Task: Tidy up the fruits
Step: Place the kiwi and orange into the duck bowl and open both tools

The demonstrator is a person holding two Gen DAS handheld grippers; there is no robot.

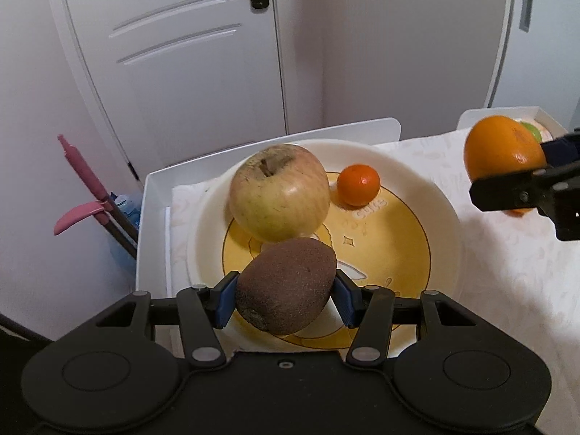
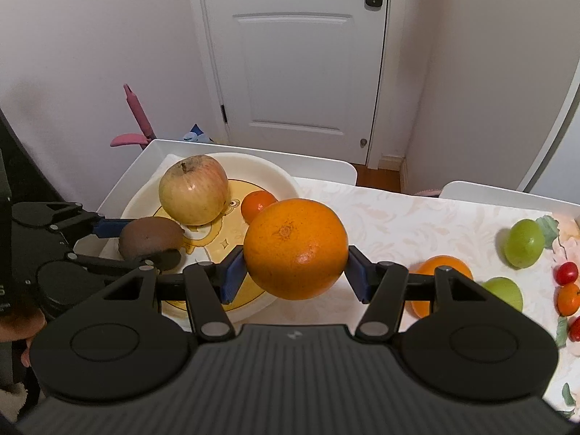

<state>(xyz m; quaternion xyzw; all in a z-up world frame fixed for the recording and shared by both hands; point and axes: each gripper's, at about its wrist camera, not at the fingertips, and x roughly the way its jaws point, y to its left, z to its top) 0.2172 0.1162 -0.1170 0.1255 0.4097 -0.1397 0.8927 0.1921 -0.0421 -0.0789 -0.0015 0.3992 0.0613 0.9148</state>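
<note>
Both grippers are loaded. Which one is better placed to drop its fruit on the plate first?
Left. The left gripper holds the kiwi directly over the plate, beside the apple. The right gripper holds its orange near the plate's edge, less clearly over it.

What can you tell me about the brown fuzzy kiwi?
The kiwi is egg-shaped, with dull brown, fuzzy-looking skin and a darker, rough stem end facing the camera in the left wrist view. It looks whole and unpeeled. The left gripper holds it sideways, one blue pad pressing on each side. It sits low over the near part of the yellow-and-white plate, just in front of the apple. Whether it touches the plate or the apple cannot be told.
</note>
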